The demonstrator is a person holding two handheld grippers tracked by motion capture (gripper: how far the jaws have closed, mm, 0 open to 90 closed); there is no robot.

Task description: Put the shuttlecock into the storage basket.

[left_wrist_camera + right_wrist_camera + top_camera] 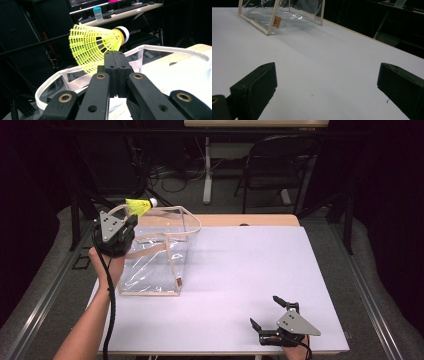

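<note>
1. The yellow shuttlecock [139,206] is up in the air at the far left of the table, its white cork tip pointing right and its mesh skirt flaring left.
2. In the left gripper view the shuttlecock [96,43] lies on its side right at the tips of the black jaws, and the lower edge of its skirt is pinched between them.
3. The left gripper [131,222] has its jaws pressed together with barely a seam between the pads, clamped on that skirt edge; the same gripper [115,56] fills the near part of its own view.
4. Just below the shuttlecock sits the clear bag [160,257], a see-through pouch with cream edging, standing on the left part of the table with its mouth open upward.
5. The bag's cream rim [150,48] curves around behind and beside the jaw tips, so the shuttlecock hangs over the open mouth, apart from the rim.
6. A small tan label shows on the bag [277,22] low on its near corner seam.
7. Over on the near right, the right gripper [265,312] rests low by the table edge, well apart from the bag.
8. Its jaws stand wide open, nothing between them but bare tabletop; the right gripper [325,82] looks across the white table [250,270] toward the bag.
9. Beyond the table, a dark chair [280,165] stands on the floor.
</note>
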